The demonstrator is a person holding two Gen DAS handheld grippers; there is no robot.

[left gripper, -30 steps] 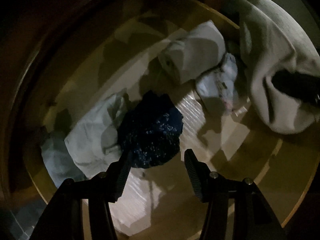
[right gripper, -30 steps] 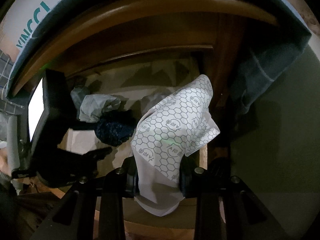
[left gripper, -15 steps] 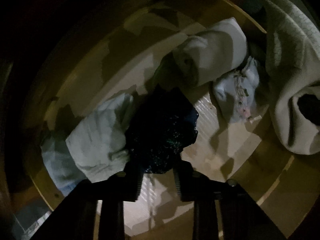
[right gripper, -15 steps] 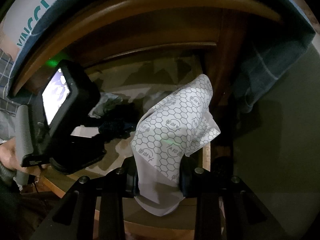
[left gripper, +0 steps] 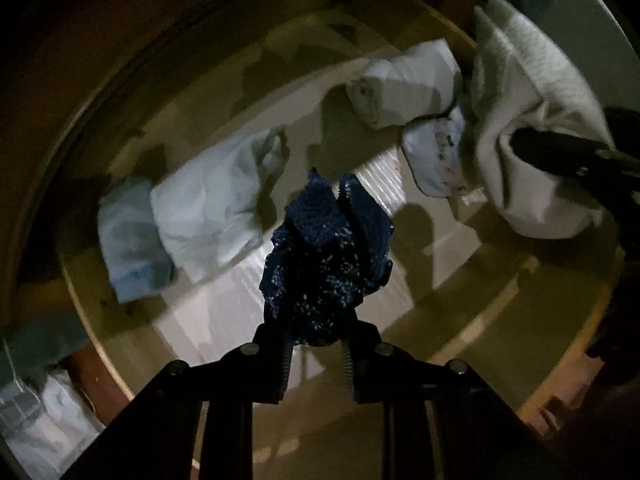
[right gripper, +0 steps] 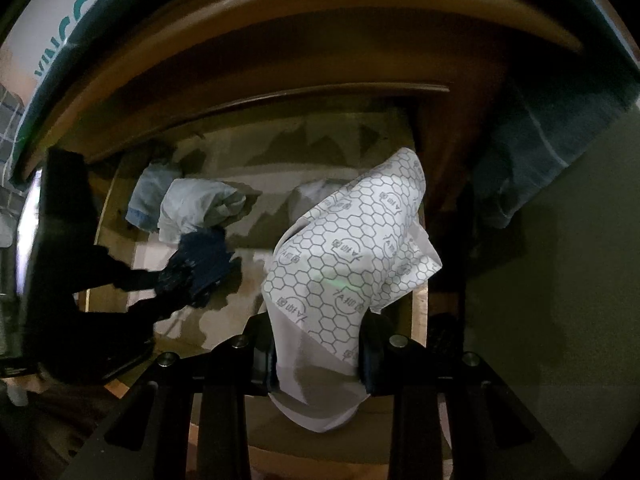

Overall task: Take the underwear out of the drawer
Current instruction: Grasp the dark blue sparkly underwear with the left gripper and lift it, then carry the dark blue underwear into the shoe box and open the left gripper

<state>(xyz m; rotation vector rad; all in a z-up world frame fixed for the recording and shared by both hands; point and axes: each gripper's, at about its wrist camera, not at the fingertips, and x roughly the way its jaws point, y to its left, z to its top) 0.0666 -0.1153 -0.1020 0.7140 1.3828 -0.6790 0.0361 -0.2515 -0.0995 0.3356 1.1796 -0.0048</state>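
The left claw (left gripper: 316, 344) is closed on the dark blue underwear (left gripper: 328, 256), which hangs bunched between its fingers above the drawer (left gripper: 460, 332) floor. Beyond it, to the left, lie pale folded garments (left gripper: 208, 208) (blurred). The right claw (right gripper: 318, 354) is clamped on a white hexagon-print piece (right gripper: 348, 256), over the drawer's right side.

We see a dark blue cloth (right gripper: 536, 160) draped at upper right, and a white box (right gripper: 48, 28) lettered teal.
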